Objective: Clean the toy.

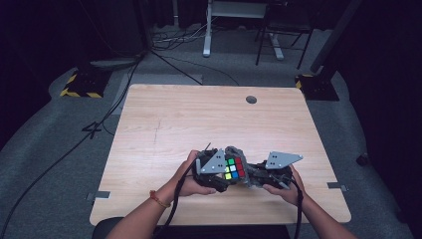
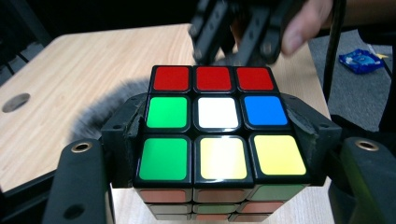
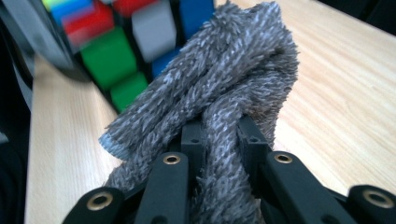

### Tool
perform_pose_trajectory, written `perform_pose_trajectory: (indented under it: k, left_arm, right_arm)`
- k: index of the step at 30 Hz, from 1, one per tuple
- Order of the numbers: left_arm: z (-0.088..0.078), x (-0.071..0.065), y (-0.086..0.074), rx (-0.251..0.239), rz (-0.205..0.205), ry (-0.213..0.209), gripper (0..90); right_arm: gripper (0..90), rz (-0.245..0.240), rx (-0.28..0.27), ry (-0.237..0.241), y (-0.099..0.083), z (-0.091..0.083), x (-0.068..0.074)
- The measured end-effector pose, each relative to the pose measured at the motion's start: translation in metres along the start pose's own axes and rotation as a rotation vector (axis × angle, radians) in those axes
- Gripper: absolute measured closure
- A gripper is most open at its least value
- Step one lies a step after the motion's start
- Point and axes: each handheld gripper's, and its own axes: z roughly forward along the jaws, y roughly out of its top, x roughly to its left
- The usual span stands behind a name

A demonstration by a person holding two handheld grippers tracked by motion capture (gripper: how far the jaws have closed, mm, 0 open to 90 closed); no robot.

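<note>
The left hand-held gripper (image 2: 219, 140) is clamped across the puzzle cube (image 2: 217, 123), a hard, glossy block of coloured tiles with no long axis, held just above the near part of the desk (image 1: 164, 119). Pressed against the cube's far side, the right hand-held gripper (image 3: 219, 135) is pinched tight on a bunched grey cloth (image 3: 224, 88), soft and shaggy, so wiping calls for rubbing it leftward across the tiles.
</note>
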Motion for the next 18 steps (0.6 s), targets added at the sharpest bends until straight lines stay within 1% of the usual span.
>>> perform_pose_trajectory:
  k: [2, 3, 4, 5, 7, 8, 9, 10, 12, 13, 14, 16, 17, 18]
  left_arm:
    - [-0.003, 0.004, -0.001, -0.006, -0.003, 0.011, 33.2]
    - [-0.004, 0.005, -0.002, -0.005, -0.006, 0.013, 33.2]
    - [-0.003, 0.007, -0.004, 0.004, -0.012, 0.017, 33.2]
    - [-0.002, 0.009, -0.006, 0.011, -0.017, 0.013, 33.2]
    - [0.002, 0.011, -0.01, 0.033, -0.029, 0.008, 33.2]
    - [0.005, 0.01, -0.011, 0.054, -0.02, 0.008, 33.2]
    - [0.009, 0.009, -0.012, 0.079, -0.001, 0.012, 33.2]
    - [0.012, 0.008, -0.013, 0.082, -0.007, -0.002, 33.2]
    - [0.014, 0.005, -0.012, 0.084, 0.005, -0.01, 33.2]
    - [0.015, 0.004, -0.011, 0.078, 0.003, -0.011, 33.2]
    - [0.015, 0.002, -0.01, 0.069, 0.005, -0.016, 33.2]
    - [0.014, -0.001, -0.008, 0.051, 0.009, -0.02, 33.2]
    - [0.012, -0.003, -0.005, 0.04, 0.016, -0.015, 33.2]
    - [0.01, -0.003, -0.004, 0.031, 0.016, -0.014, 33.2]
  right_arm:
    - [77.1, 0.008, 0.007, 0.018, -0.001, 0.001, 0.0]
    - [77.1, 0.002, 0.01, 0.026, -0.002, 0.001, 0.0]
    - [77.1, 0.0, 0.009, 0.029, -0.002, 0.001, 0.001]
    - [77.1, 0.0, 0.002, 0.036, -0.002, -0.001, 0.001]
    - [77.1, 0.003, -0.031, 0.045, -0.001, -0.006, 0.001]
    - [77.1, 0.005, -0.051, 0.045, 0.001, -0.01, 0.001]
    - [77.1, 0.005, -0.07, 0.046, 0.003, -0.012, 0.002]
    - [77.1, 0.002, -0.094, 0.051, 0.005, -0.015, 0.003]
    - [77.1, -0.013, -0.104, 0.036, 0.008, -0.018, 0.005]
    - [77.1, -0.015, -0.113, 0.03, 0.008, -0.019, 0.005]
    - [77.0, -0.007, -0.12, 0.024, 0.008, -0.019, 0.004]
    - [77.0, 0.001, -0.112, 0.009, 0.008, -0.019, 0.002]
    - [77.0, 0.003, -0.108, 0.002, 0.008, -0.019, 0.002]
    - [77.0, 0.011, -0.094, -0.002, 0.006, -0.016, 0.001]
